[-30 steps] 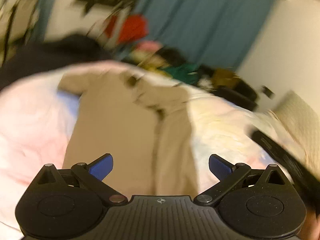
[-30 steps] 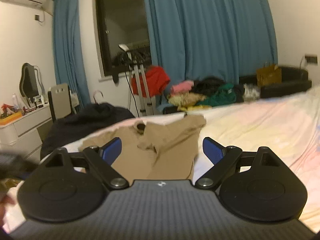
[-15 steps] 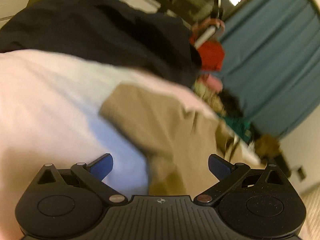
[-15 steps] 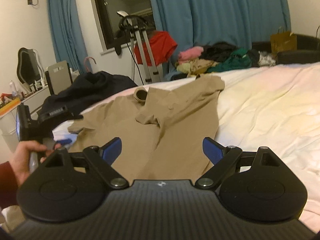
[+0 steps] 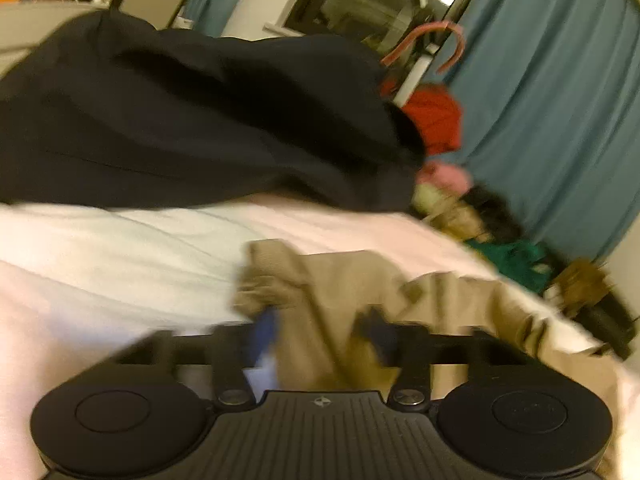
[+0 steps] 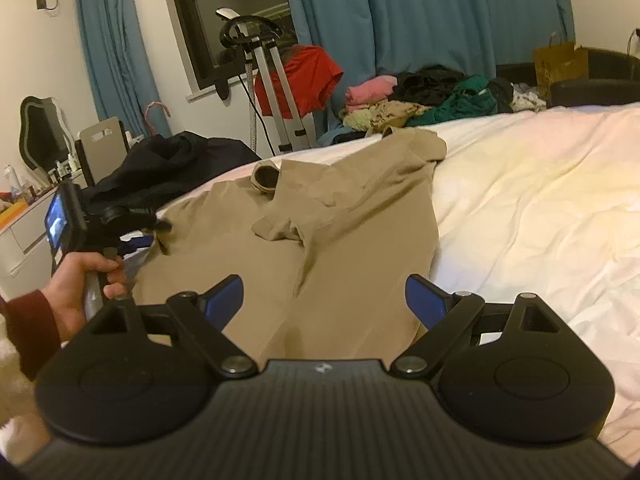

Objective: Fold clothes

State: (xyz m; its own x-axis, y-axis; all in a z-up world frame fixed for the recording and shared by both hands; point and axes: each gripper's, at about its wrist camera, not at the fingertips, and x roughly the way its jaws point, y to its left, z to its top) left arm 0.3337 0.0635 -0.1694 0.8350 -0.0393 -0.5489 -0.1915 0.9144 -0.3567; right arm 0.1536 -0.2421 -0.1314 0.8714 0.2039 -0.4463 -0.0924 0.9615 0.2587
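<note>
Jaws first: the left gripper [image 5: 320, 334] has its jaws closing right now, with a bunched bit of the tan shirt [image 5: 452, 312] between them, and the blue pads [image 5: 266, 330] look pressed into the cloth, though that view is pretty blurry. Over on the right gripper [image 6: 324, 298] the jaws are spread wide with nothing gripped, just hovering above the lower part of the shirt [image 6: 340, 232]. From the right wrist view the shirt lies across the middle of the frame on the white bed [image 6: 520, 208], its sleeve folded in over the front and the collar up toward the top center. At the left edge of that same frame you can see the person's hand [image 6: 80, 284] with a dark red sleeve [image 6: 34, 328] gripping the handle of the left gripper [image 6: 132, 236], whose tip sits right at the shirt's left edge. A black garment [image 5: 192, 120] is heaped at the bed's far edge, filling the upper left of the left wrist view. Further back, upper center in the right wrist view, there's a red garment [image 6: 308, 76] hanging on a metal stand [image 6: 276, 92], a pile of mixed clothes [image 6: 424, 96] just right of it, and blue curtains [image 6: 420, 12] behind.
</note>
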